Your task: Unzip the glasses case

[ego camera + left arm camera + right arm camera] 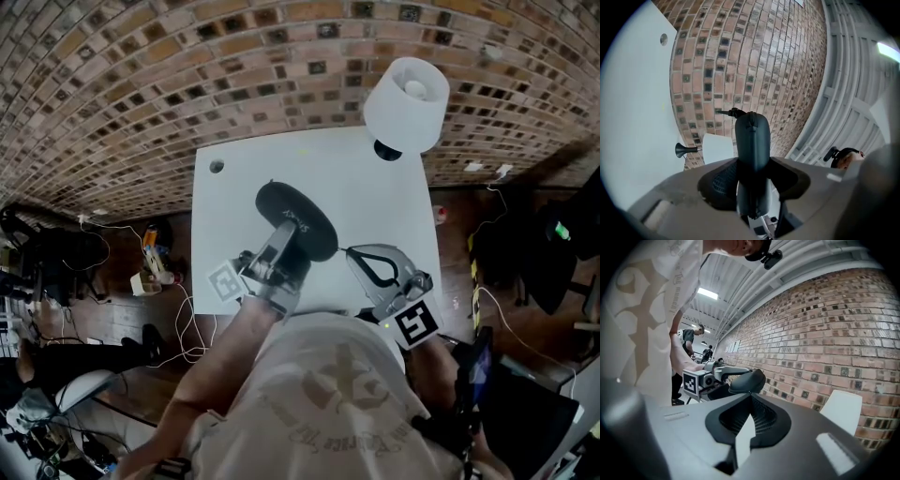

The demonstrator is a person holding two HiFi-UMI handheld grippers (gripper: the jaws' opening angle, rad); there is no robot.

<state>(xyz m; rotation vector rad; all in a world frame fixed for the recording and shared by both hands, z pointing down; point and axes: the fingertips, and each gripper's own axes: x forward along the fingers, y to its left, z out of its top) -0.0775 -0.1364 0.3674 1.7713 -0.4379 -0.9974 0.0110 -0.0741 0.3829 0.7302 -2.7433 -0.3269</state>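
The glasses case (314, 234), its print (293, 218) seemingly unreadable, is clamped by the left hand-held gripper (752, 161) above the desk (375, 202); the right hand-held gripper (751, 397) is closed.

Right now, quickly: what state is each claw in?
Left claw: closed on the case.
Right claw: closed, tips at the case; whether it pinches anything cannot be told.

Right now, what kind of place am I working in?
Probably an indoor workshop or lab in an industrial hall: a brick wall, a ribbed ceiling with a strip light, and cables on the floor beside the table.
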